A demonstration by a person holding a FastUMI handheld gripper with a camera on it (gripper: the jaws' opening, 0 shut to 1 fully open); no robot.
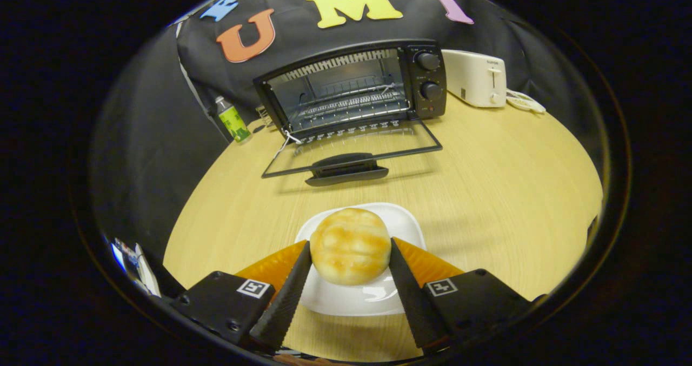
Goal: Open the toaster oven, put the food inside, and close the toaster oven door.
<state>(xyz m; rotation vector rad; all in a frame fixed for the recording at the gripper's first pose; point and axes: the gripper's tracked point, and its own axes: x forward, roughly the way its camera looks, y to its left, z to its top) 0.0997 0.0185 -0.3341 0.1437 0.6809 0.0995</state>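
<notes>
Gripper view: bun (pixel 350 245) sits on a white plate (pixel 346 298) on the table (pixel 486 193), between the fingers of the hand-held gripper (pixel 350 250). Both fingers touch the bun's sides, so the hand-held gripper is clamped on it. The bun is round and domed with no clear long axis, top facing up; golden-brown crust with paler crisscross score lines, glossy. The bun looks slightly raised toward the near half of the plate; cannot tell if its underside still touches.

Beyond the fingers, well apart from the plate, a black toaster oven (pixel 351 87) faces the gripper, long axis across the view. Its glass door (pixel 351 155) is folded down flat, handle toward the plate. Wire rack inside, two knobs on its right panel. White toaster (pixel 476 78) just right of it; green-labelled bottle (pixel 232 119) at its left.
</notes>
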